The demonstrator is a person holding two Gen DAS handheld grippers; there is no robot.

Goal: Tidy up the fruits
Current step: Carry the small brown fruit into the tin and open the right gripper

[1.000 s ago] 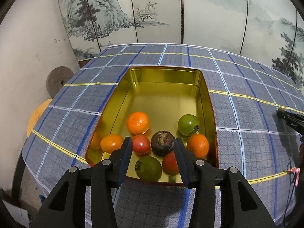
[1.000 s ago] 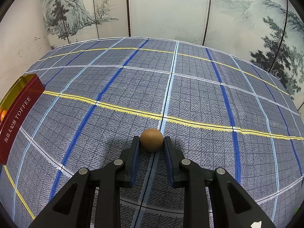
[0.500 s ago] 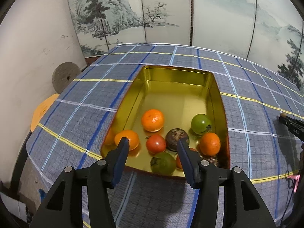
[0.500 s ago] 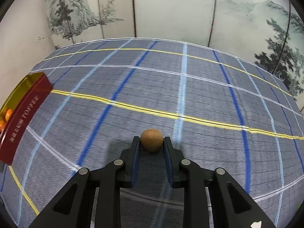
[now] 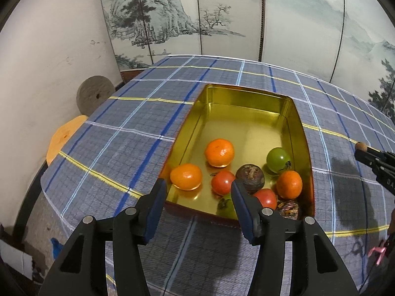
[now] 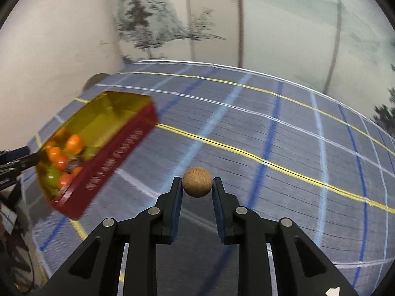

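Note:
A gold tin [image 5: 246, 90] with red outer walls [image 6: 118, 153] sits on the checked tablecloth. It holds several fruits at its near end: mandarins [image 5: 219, 152], red tomatoes [image 5: 222, 182], a green fruit [image 5: 278, 159] and a dark wrinkled fruit [image 5: 250, 175]. My left gripper [image 5: 197, 197] hovers open over the tin's near edge with nothing between its pads. My right gripper [image 6: 197, 186] is shut on a small round brown fruit [image 6: 197, 182], held above the cloth to the right of the tin. In the left wrist view the right gripper's tip and that brown fruit [image 5: 361, 146] appear at the right edge.
The table's left edge drops off beside a white wall, where a grey stone disc [image 5: 95, 93] and an orange stool-like top [image 5: 64, 140] stand. A painted folding screen [image 5: 222, 12] closes the back. A pink clip [image 5: 377, 254] hangs at the near right.
My left gripper has opened wider and drawn back from the fruits toward the tin's near edge. My right gripper has lifted and swung left with the brown fruit, bringing the tin into view.

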